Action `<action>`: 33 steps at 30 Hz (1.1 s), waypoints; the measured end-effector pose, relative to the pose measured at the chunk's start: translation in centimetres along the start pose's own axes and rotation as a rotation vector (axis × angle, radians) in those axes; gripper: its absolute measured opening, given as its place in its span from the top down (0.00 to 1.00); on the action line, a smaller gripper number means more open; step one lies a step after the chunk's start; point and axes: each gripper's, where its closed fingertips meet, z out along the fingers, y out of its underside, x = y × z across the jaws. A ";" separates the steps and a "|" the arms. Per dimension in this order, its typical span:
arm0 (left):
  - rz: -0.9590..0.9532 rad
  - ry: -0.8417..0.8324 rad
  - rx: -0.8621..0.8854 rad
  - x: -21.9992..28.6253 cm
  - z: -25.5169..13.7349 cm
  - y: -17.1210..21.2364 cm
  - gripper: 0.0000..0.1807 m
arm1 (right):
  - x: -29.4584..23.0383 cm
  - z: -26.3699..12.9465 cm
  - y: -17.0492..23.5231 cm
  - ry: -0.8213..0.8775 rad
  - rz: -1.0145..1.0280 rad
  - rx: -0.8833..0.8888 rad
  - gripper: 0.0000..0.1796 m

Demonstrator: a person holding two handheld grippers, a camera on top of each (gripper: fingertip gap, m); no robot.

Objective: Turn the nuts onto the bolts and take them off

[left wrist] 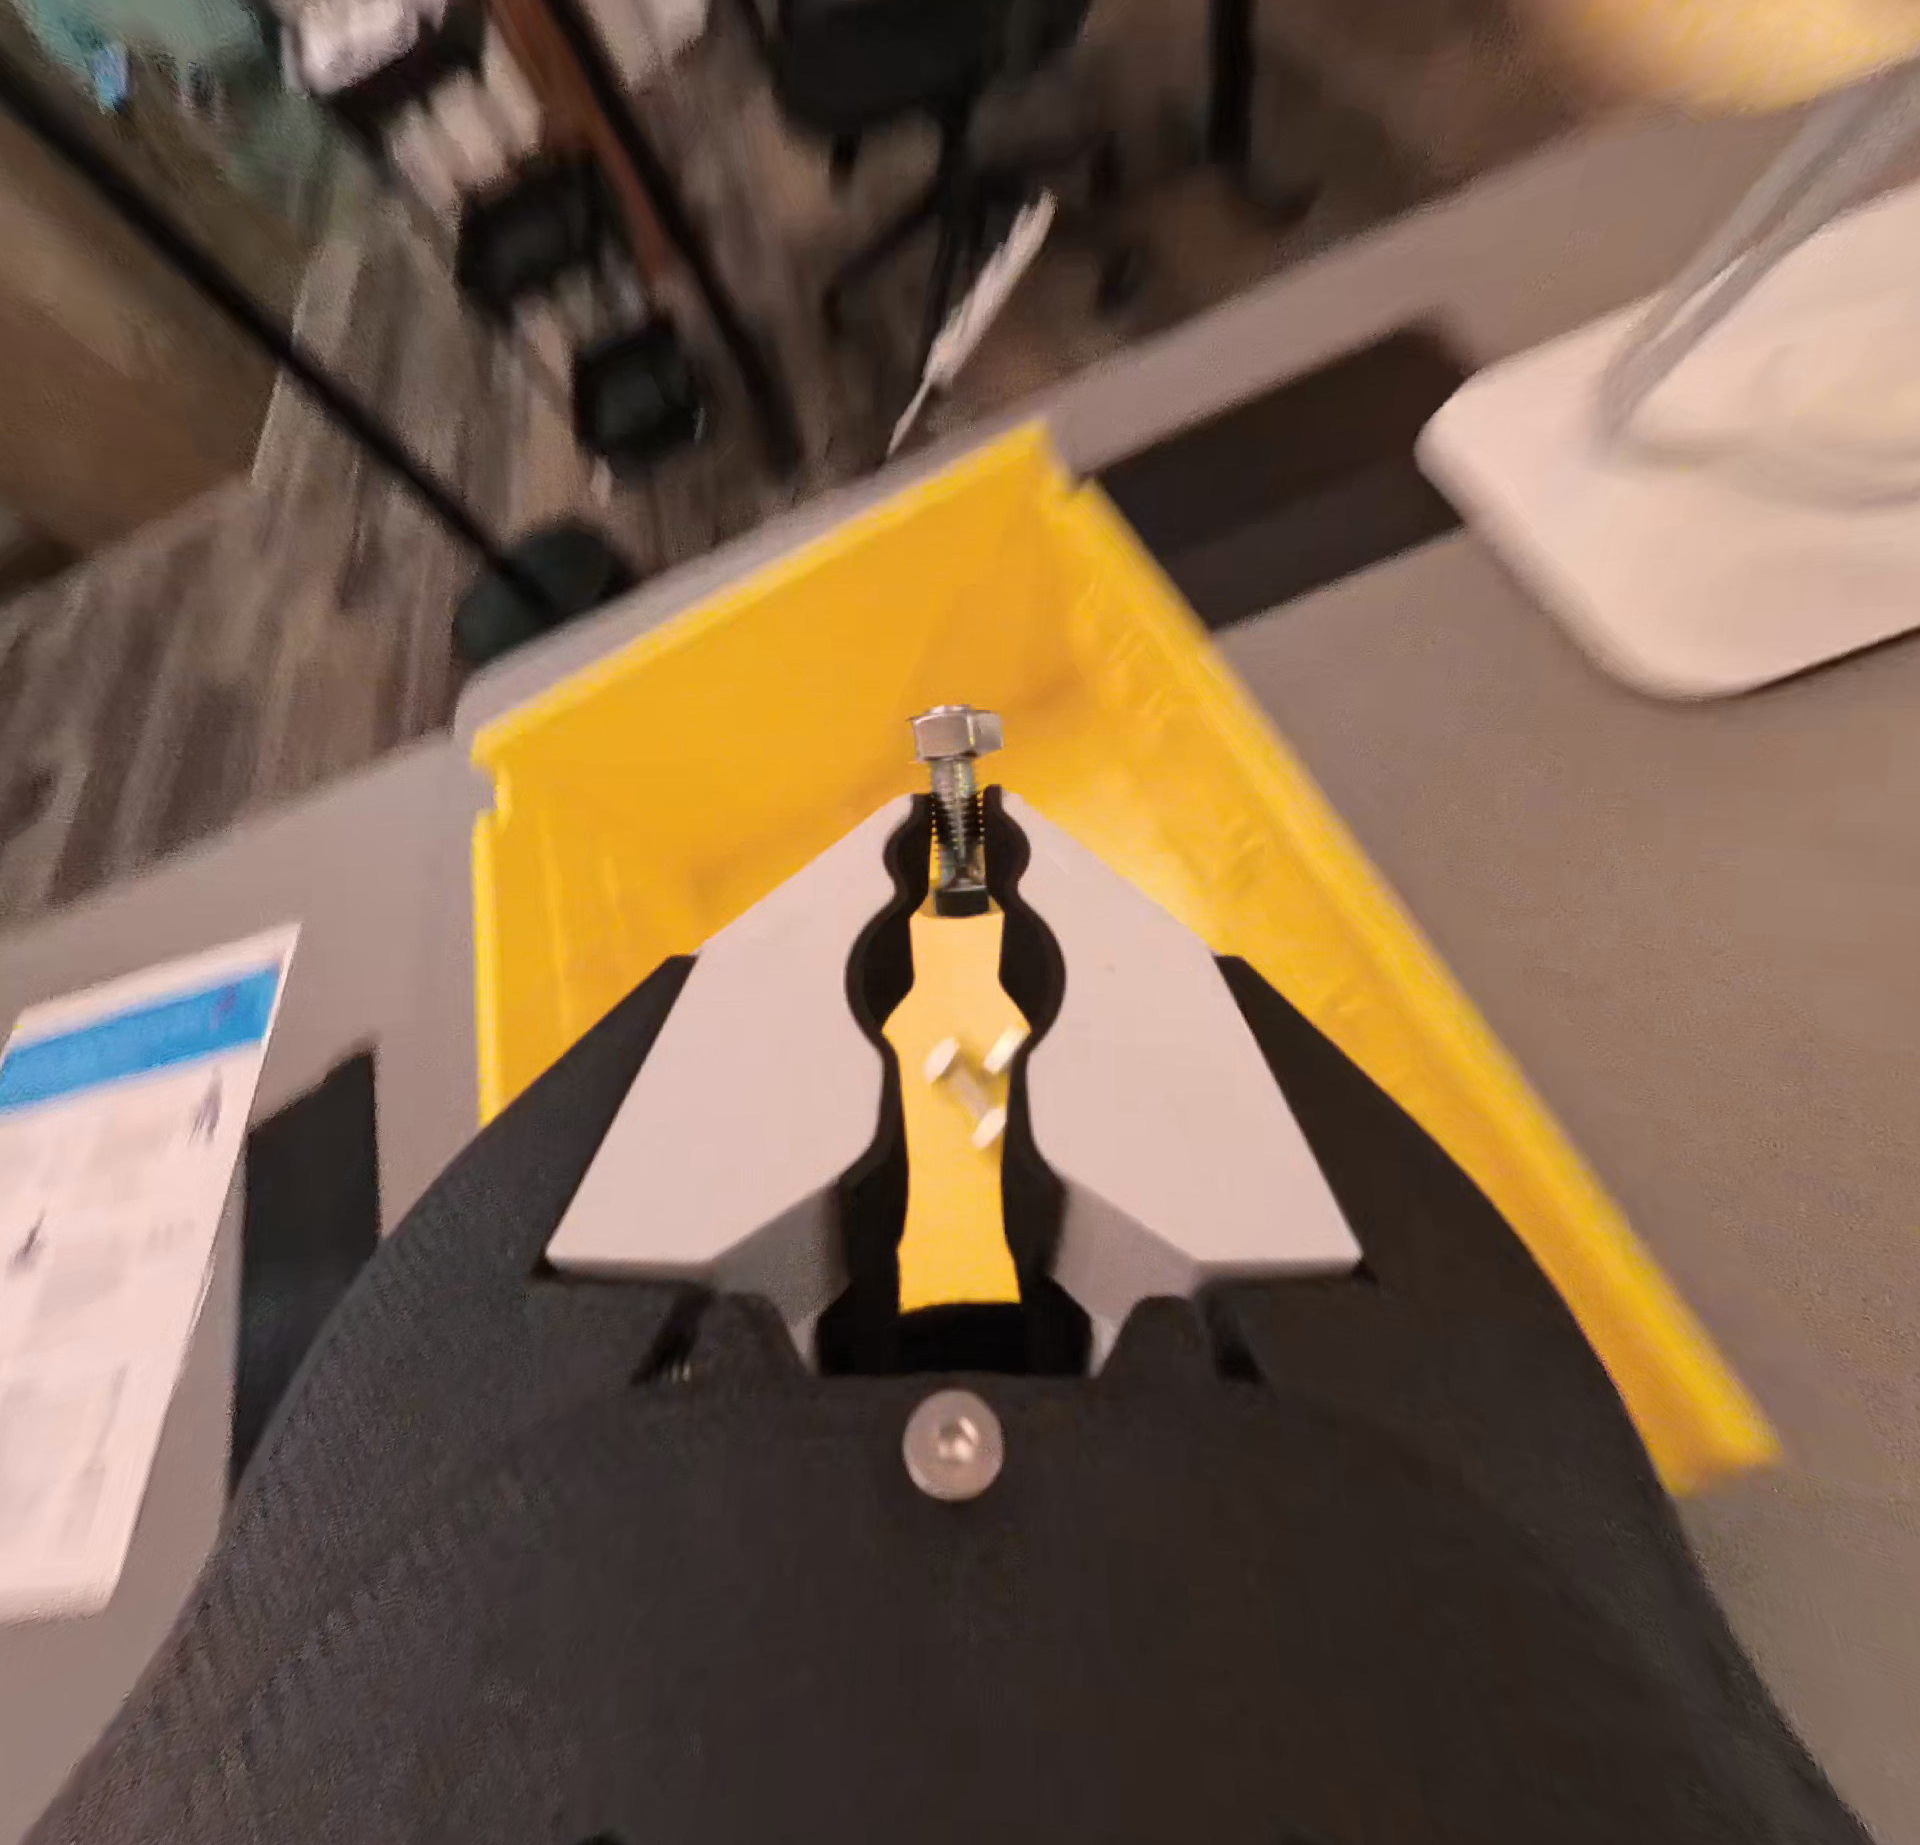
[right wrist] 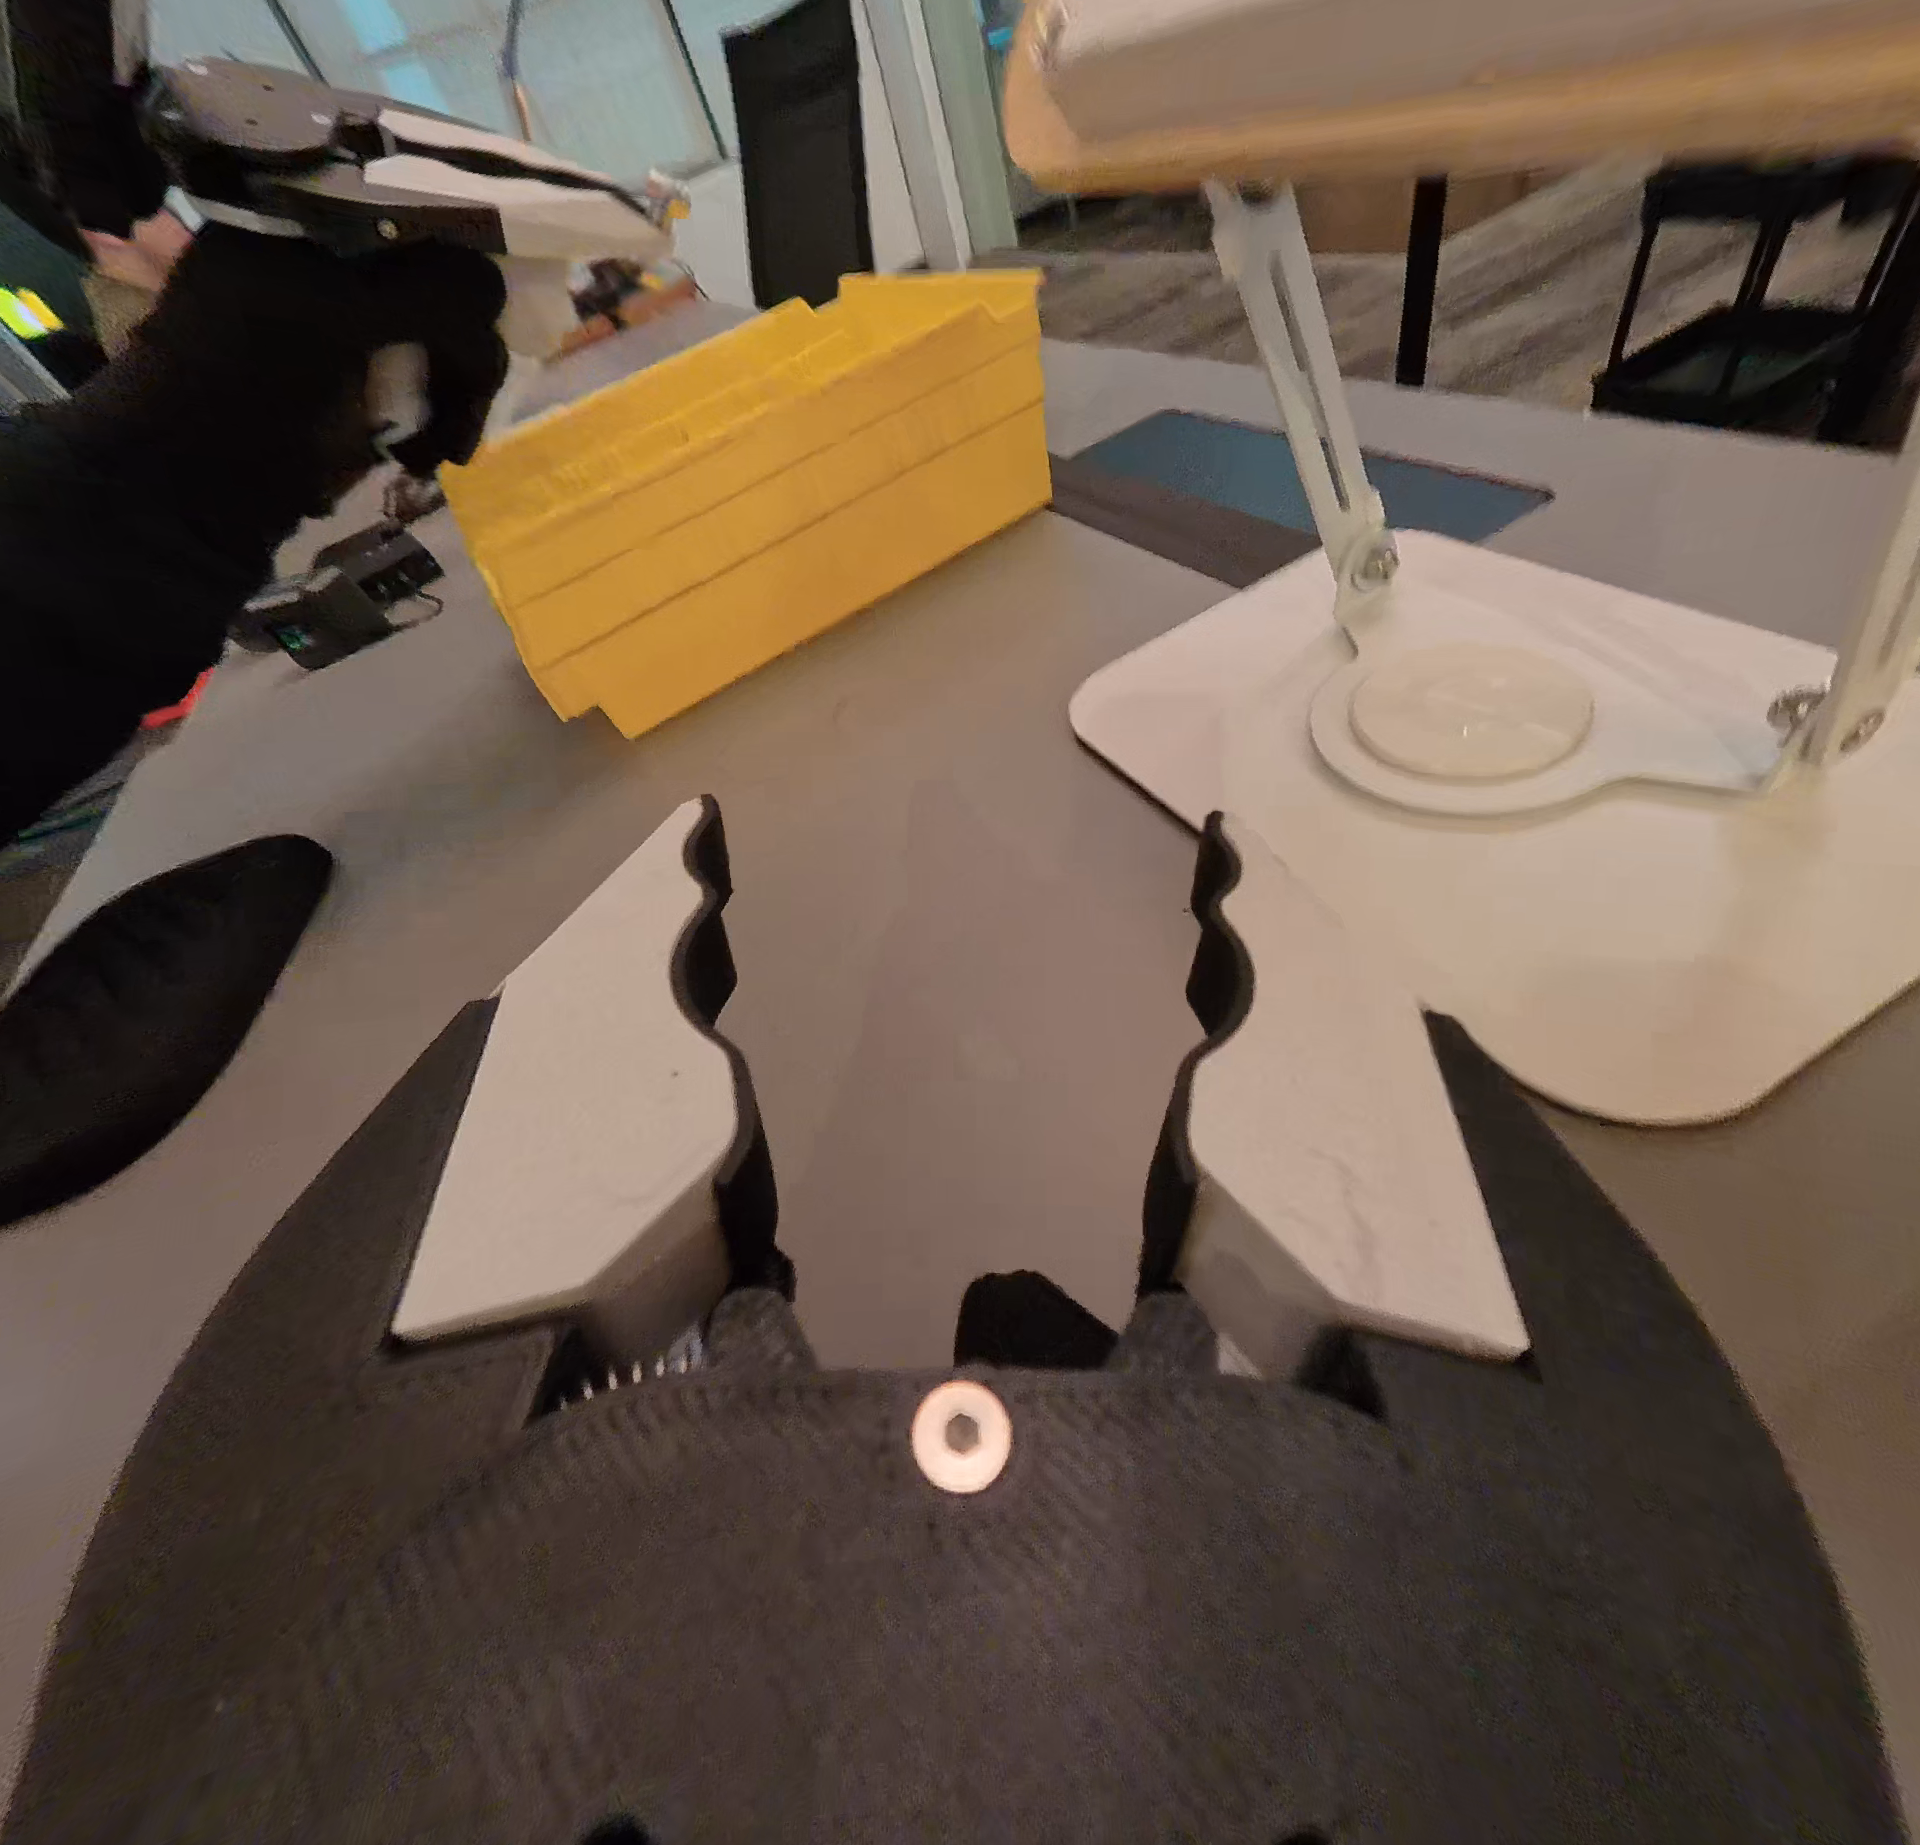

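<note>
Left gripper (left wrist: 956, 829) clamping a threaded bolt (left wrist: 954, 808) with a hex nut (left wrist: 956, 733) sitting near its far end, hovering over the yellow bin (left wrist: 727, 715), right gripper (right wrist: 961, 860) gaping wide and empty above the grey table (right wrist: 935, 694), white lamp base (right wrist: 1455, 860) sitting beside it.

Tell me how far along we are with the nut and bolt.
Done: a nut sits at the far end of the bolt. In hand: the left gripper is shut on the bolt's shank, above the yellow bin. Left: the right gripper is open and empty over the table, so nothing is turning the nut now. Loose nuts lie in the bin.
</note>
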 end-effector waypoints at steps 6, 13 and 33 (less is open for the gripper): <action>0.096 0.296 0.540 12.1 -5.1 -13.3 0.95 | -3.8 -0.9 -6.8 -0.122 -0.069 0.129 0.60; 0.105 0.622 0.757 24.8 -4.9 -17.7 0.96 | -3.1 -2.7 -13.6 -0.153 -0.077 0.331 0.69; 0.276 0.688 0.645 32.8 -0.4 -12.2 0.96 | -0.2 -0.9 -7.6 -0.163 -0.024 0.222 0.91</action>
